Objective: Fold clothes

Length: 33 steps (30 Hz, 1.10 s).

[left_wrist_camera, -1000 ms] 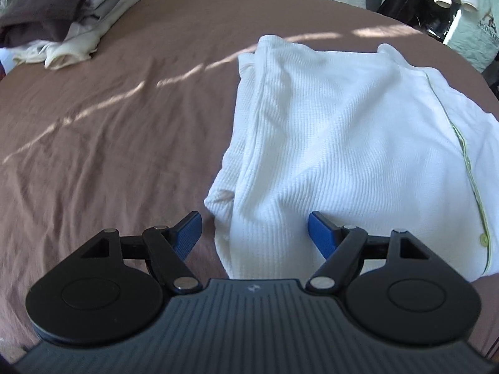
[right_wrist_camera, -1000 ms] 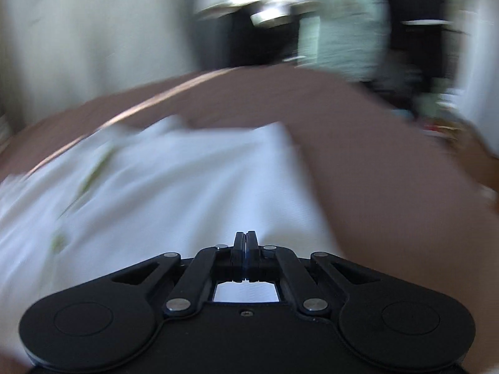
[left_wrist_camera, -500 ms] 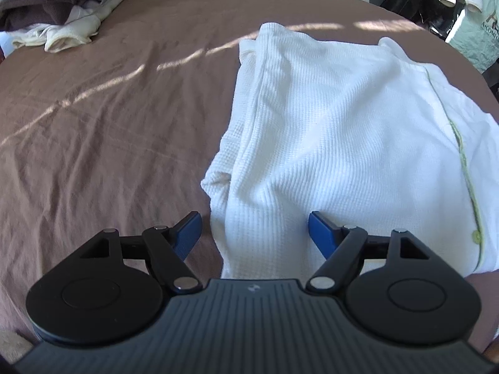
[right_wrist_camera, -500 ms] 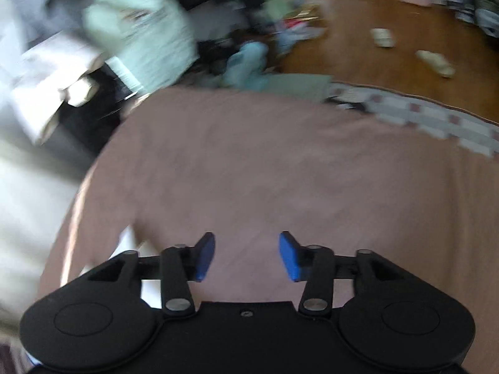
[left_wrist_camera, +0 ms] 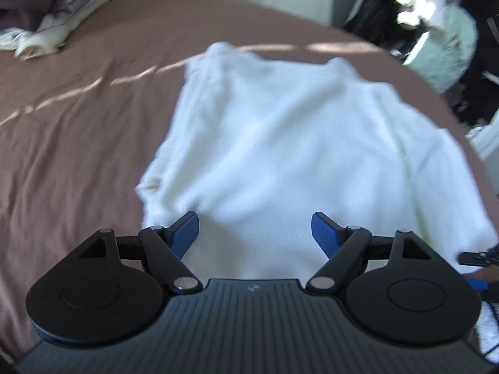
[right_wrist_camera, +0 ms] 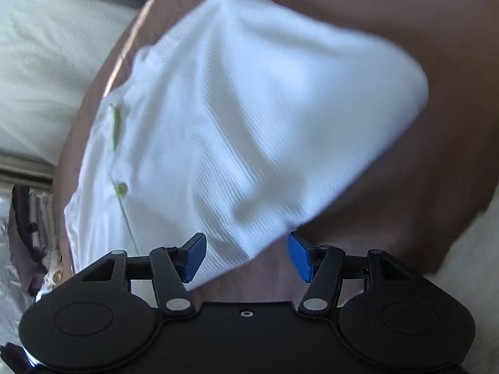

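Observation:
A white ribbed shirt (left_wrist_camera: 280, 143) with a green-stitched button placket lies partly folded on the brown bedsheet (left_wrist_camera: 71, 143). My left gripper (left_wrist_camera: 255, 229) hovers over the shirt's near edge with its blue pads wide apart, its jaws opening, nothing pressed between them. In the right wrist view the same shirt (right_wrist_camera: 243, 118) fills the middle, a green button (right_wrist_camera: 121, 189) at its left. My right gripper (right_wrist_camera: 246, 254) hangs over the shirt's near corner, jaws opening, cloth below but not pinched. A bit of the other gripper (left_wrist_camera: 477, 260) shows at the left view's right edge.
A heap of folded clothes (left_wrist_camera: 46, 21) lies at the bed's far left corner. Bags and dark clutter (left_wrist_camera: 446, 31) stand beyond the bed at the far right. A pale duvet (right_wrist_camera: 46, 62) lies past the bed's edge in the right wrist view.
My right gripper went from shut to open, swung away toward the floor and came back over the shirt's corner, rolled. The left gripper stayed over the shirt's near edge, tilting slightly.

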Each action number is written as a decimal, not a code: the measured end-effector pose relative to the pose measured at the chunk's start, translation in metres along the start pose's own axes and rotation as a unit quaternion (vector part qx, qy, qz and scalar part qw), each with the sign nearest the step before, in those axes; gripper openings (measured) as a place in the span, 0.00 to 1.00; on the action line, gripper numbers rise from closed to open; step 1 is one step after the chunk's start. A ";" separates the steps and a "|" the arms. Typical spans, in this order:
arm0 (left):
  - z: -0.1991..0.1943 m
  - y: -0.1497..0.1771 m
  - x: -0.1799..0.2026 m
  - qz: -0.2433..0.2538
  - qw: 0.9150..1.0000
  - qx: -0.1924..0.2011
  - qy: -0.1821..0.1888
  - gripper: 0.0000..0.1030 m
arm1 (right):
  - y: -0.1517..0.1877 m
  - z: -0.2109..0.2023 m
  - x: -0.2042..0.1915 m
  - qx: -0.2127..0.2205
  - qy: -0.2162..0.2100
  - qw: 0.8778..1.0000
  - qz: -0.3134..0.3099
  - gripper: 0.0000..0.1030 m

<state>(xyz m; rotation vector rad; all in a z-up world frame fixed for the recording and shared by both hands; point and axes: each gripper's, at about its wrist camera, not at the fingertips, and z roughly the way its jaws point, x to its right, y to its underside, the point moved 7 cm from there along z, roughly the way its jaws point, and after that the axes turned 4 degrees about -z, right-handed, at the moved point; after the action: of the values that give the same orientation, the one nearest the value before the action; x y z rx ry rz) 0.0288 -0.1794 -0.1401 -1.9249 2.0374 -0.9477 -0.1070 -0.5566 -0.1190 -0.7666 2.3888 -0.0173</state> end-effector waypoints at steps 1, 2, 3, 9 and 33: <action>0.000 -0.002 -0.003 -0.006 1.000 0.004 -0.003 0.77 | 0.001 0.001 0.002 0.014 -0.001 1.000 0.013 0.62; -0.001 -0.004 -0.005 -0.014 1.000 0.008 -0.004 0.77 | -0.002 0.000 0.006 0.036 -0.004 0.999 0.027 0.62; -0.001 -0.005 -0.007 -0.017 1.000 0.012 -0.005 0.77 | -0.006 -0.003 0.009 0.068 -0.006 0.997 0.043 0.62; 0.012 -0.003 -0.003 0.032 0.998 0.025 -0.040 0.77 | -0.036 -0.012 0.029 0.225 0.019 0.966 0.122 0.77; 0.023 -0.024 0.011 0.057 0.993 -0.095 0.049 0.76 | -0.093 -0.080 -0.046 0.322 0.051 0.937 -0.128 0.10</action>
<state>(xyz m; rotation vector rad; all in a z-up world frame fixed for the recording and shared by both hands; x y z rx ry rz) 0.0590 -0.1962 -0.1413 -1.8584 2.3440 -0.8665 -0.0749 -0.6228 -0.0111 -0.7484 2.1478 -0.9173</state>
